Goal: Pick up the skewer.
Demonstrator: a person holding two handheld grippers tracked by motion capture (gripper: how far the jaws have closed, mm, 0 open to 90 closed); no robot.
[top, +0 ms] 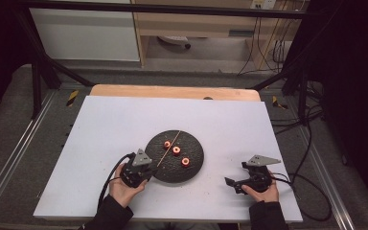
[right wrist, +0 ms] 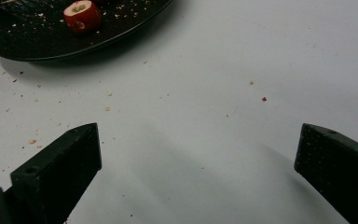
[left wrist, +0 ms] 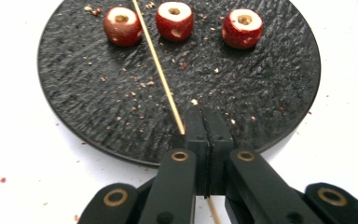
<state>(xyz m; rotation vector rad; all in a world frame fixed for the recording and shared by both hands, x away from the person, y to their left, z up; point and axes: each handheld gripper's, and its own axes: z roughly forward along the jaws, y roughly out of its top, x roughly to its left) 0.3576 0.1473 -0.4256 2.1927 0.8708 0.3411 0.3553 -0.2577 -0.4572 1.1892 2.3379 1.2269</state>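
Observation:
A round black plate [top: 194, 165] lies mid-table and carries three cored red fruits [top: 177, 150]. In the left gripper view they sit in a row along the plate's [left wrist: 98, 107] far side: left fruit [left wrist: 122, 26], middle fruit [left wrist: 174, 20], right fruit [left wrist: 242, 28]. My left gripper [left wrist: 203, 116] is shut on a thin wooden skewer [left wrist: 158, 63], which slants up over the plate and passes between the left and middle fruits. From above, that left gripper [top: 146, 173] sits at the plate's near-left rim with the skewer [top: 168, 147] pointing away. My right gripper [right wrist: 198, 149] stands open over bare table; one fruit [right wrist: 82, 16] lies on the plate [right wrist: 51, 44] ahead.
The white tabletop [top: 124, 120] is speckled with red and tan crumbs around the plate. A wooden strip [top: 172, 91] edges the far side. Black cables [top: 311, 191] trail off the right edge, and a dark frame surrounds the table.

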